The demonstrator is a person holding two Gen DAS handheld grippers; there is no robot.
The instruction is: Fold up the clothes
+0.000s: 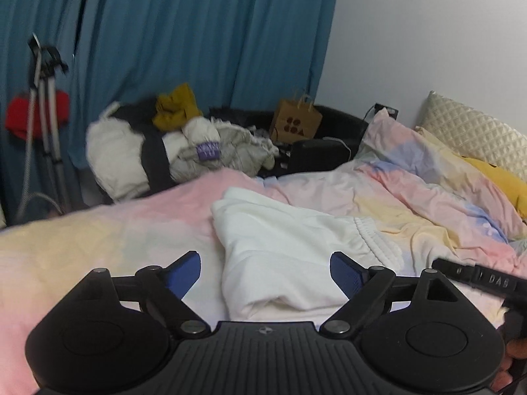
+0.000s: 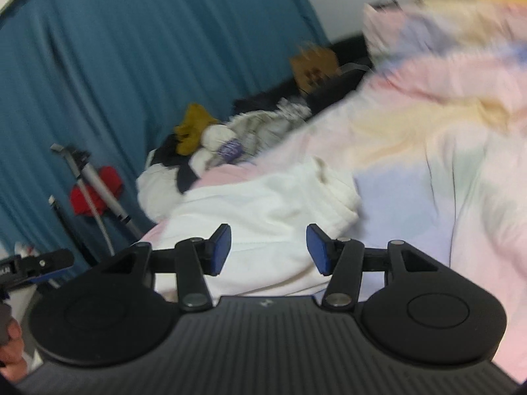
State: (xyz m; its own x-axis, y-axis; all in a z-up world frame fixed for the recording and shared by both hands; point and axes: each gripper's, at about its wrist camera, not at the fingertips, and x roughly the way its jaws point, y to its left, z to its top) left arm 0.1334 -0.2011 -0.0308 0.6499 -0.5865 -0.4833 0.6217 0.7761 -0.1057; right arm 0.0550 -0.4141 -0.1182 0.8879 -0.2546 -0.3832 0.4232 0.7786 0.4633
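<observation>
A white garment with an elastic waistband (image 1: 290,247) lies partly folded on the pastel bedspread (image 1: 98,240). My left gripper (image 1: 265,275) is open and empty, hovering just above the garment's near fold. My right gripper (image 2: 268,250) is open and empty, over the same white garment (image 2: 263,204), near its ribbed edge. The right gripper's body shows at the right edge of the left wrist view (image 1: 477,278). The right wrist view is blurred.
A heap of clothes (image 1: 171,144) lies past the bed's far edge in front of a blue curtain (image 1: 197,33). A brown paper bag (image 1: 294,121), a tripod (image 1: 46,105), a quilted pillow (image 1: 471,131) and a yellow cushion (image 1: 500,177) are around.
</observation>
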